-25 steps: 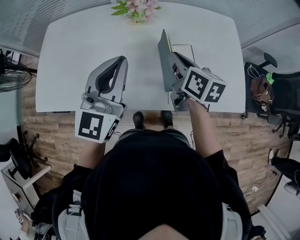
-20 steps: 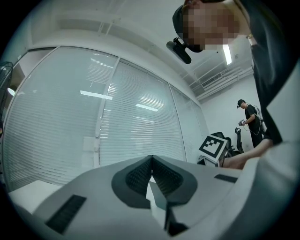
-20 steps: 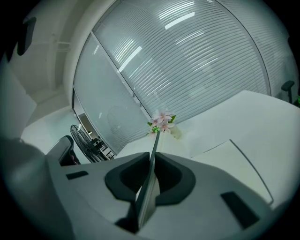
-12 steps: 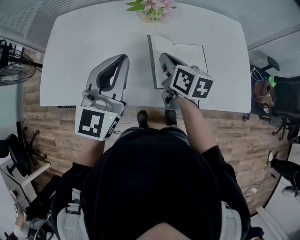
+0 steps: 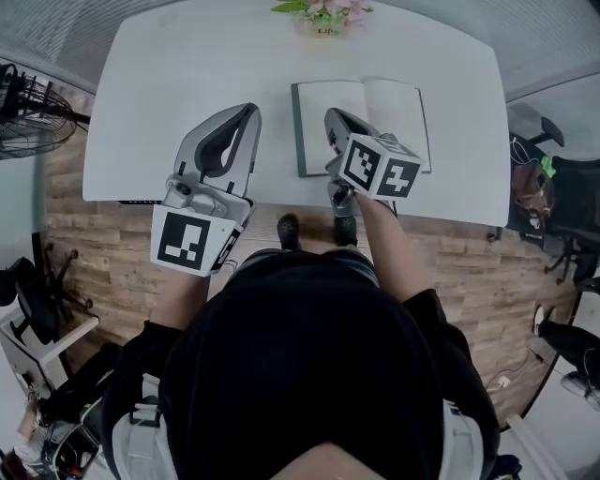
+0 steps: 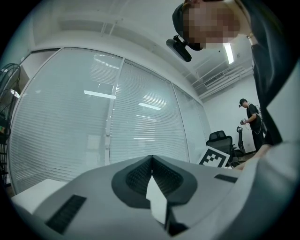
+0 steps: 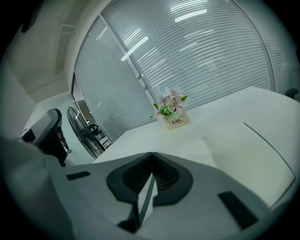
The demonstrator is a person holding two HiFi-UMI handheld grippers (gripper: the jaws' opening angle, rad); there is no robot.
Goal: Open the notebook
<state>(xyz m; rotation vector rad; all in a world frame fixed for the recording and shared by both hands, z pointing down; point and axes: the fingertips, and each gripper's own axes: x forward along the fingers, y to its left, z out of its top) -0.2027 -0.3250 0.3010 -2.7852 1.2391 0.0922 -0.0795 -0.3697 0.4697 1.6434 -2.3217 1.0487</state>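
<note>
notebook (image 5: pixel 394 112) spread flat beneath closed, empty right gripper (image 5: pixel 331 115); left gripper (image 5: pixel 251 111) closed too, beside it

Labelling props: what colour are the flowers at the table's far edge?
The flowers are pink; clearest in the right gripper view.

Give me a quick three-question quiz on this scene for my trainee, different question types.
1. True or false: the notebook lies closed on the table.
2. Multiple choice: what stands at the table's far edge? A. a lamp B. a flower pot C. a mug
3. Short answer: which one is over the notebook, the left gripper or the right gripper?

Key: 1. False, it lies open and flat. 2. B. 3. The right gripper.
</note>
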